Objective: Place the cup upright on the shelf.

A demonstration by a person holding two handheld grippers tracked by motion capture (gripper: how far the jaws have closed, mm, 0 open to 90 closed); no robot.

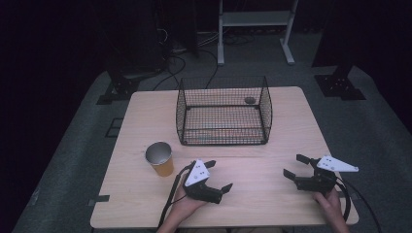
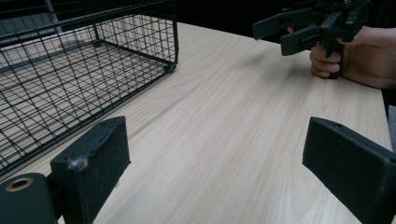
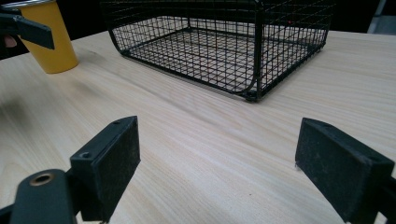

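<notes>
My left claw (image 1: 213, 175) rests low over the table (image 1: 252, 194) near its front edge, jaws spread wide and gripping nothing; in the left gripper view bare wood lies between the two black pads. My right claw (image 1: 296, 166) sits well apart from it toward three o'clock, also released and empty, with my hand (image 1: 331, 201) behind it. The cup (image 1: 160, 158) stands upright just beside my left claw, at about ten o'clock from it, its long axis vertical and its open mouth up; the yellow wall and silvery inside show plainly, and in the right gripper view it stands at the far left of the table (image 3: 49, 39). My left hand is clearly the nearer one to it, so I judge the coming reach belongs to that side: a turn toward ten o'clock and a grasp across the cup's round wall. The basket (image 1: 223, 112) stands beyond, at roughly one o'clock from the left claw, open at the top, with a small dark thing inside its far right corner that I cannot identify. I read no brand, label or writing anywhere.
</notes>
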